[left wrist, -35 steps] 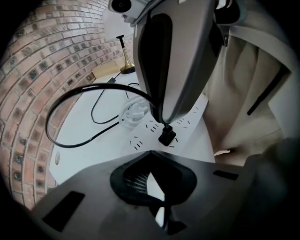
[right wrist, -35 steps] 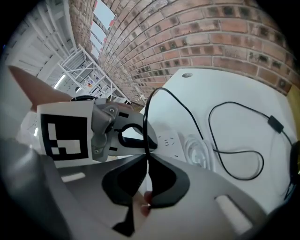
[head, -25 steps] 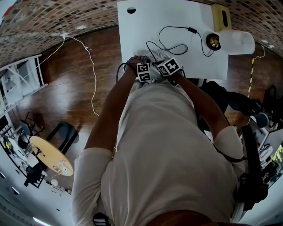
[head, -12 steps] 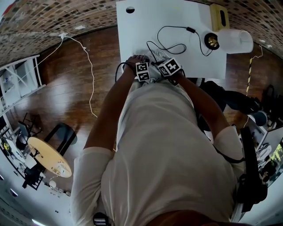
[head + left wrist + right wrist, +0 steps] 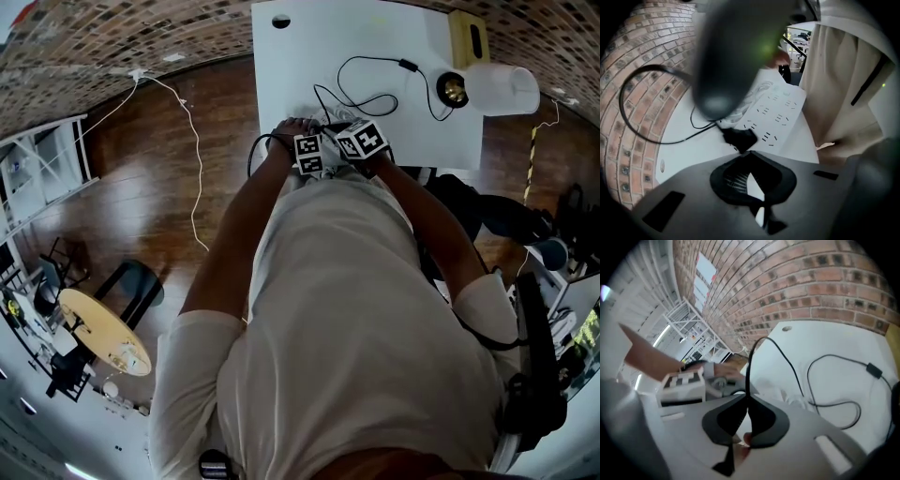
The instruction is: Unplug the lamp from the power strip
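Black plug [image 5: 739, 138] is sitting at the edge of the white power strip [image 5: 776, 112], which is lying at the near edge of the white table [image 5: 309, 56]. Can't tell if the pins are seated. Right gripper [image 5: 746, 397] is pinching the black cord [image 5: 747, 369] between closed jaws, close to the plug. Left gripper [image 5: 750, 153] is pointing down at the strip, jaws together, nothing visibly clamped, tips just beside the plug. Cord is looping across the table past an inline switch [image 5: 409, 65] to the lamp [image 5: 502, 89] at the far right, tan box [image 5: 467, 36] beside it. Right gripper's blurred body is blocking much of the left gripper view. Person's arms and torso are covering the strip in the head view. Brick wall [image 5: 811, 282] is running behind the table, wood floor [image 5: 169, 197] to the left.
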Available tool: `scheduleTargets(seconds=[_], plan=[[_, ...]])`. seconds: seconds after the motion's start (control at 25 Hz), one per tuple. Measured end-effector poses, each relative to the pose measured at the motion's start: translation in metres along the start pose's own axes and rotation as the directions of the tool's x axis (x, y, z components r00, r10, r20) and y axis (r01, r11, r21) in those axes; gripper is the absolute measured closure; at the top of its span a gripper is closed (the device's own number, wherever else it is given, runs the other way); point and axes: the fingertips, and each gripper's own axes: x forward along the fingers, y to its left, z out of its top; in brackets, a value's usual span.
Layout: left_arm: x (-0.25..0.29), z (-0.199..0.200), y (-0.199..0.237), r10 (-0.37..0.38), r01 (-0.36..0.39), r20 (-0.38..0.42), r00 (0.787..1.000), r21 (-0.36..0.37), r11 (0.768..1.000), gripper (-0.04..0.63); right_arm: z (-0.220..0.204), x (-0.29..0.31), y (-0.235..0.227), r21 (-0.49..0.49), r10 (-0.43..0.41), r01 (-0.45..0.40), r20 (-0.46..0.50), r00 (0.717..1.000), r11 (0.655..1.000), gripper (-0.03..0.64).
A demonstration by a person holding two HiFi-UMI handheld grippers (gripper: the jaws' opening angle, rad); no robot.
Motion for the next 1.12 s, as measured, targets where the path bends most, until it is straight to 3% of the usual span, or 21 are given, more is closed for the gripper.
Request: scheduleTargets(seconds=[0.12,0.24,0.4,0.56,0.68,0.76,0.84,0.92,0.96,1.12], plan=[[-0.002,-0.003,-0.001,0.008,-0.008,0.008,1.0,-0.015,1.0,0.606,0.024,-0.006,-0.006,-0.063,-0.065,0.061,-0.064,0.996,0.996,0.606],[-0.001,-0.002,-0.004,-0.003,0.003,0.013,1.0,-0.03,1.0,0.606,0.011,-0.015,-0.018,-0.037,-0.049,0.045,-0.114,0.992,0.998,0.604],[-0.001,-0.001,-0.002,-0.006,0.006,0.009,1.0,-0.045,0.999,0.604,-0.005,-0.031,-0.03,0.013,-0.036,0.037,-0.083,0.996,0.999,0.603],[-0.001,-0.002,0.0,0.006,-0.006,-0.007,1.0,-0.075,0.997,0.604,-0.016,-0.052,-0.059,0.141,-0.063,0.064,-0.012,0.998,0.988,0.601],[-0.001,-0.003,-0.001,-0.013,0.008,-0.031,0.999,-0.18,0.984,0.604,-0.025,-0.07,-0.085,0.213,-0.104,0.097,0.022,0.994,0.972,0.6],[-0.001,-0.005,-0.003,-0.083,0.073,-0.015,0.996,-0.346,0.935,0.593,-0.029,-0.081,-0.098,0.241,-0.131,0.117,0.043,0.99,0.963,0.598],[-0.009,0.002,0.0,-0.123,0.156,0.097,0.988,-0.54,0.827,0.591,-0.031,-0.091,-0.111,0.263,-0.168,0.146,0.062,0.984,0.954,0.598],[-0.03,0.012,0.014,-0.044,0.191,0.228,0.973,-0.679,0.709,0.591,-0.032,-0.1,-0.124,0.292,-0.202,0.172,0.076,0.976,0.941,0.597],[-0.041,0.015,0.02,0.009,0.193,0.266,0.964,-0.719,0.668,0.591,-0.034,-0.103,-0.13,0.307,-0.216,0.182,0.081,0.973,0.934,0.597],[-0.077,0.016,0.027,0.143,0.205,0.336,0.931,-0.805,0.556,0.591,-0.048,-0.104,-0.15,0.331,-0.246,0.211,0.065,0.967,0.92,0.597]])
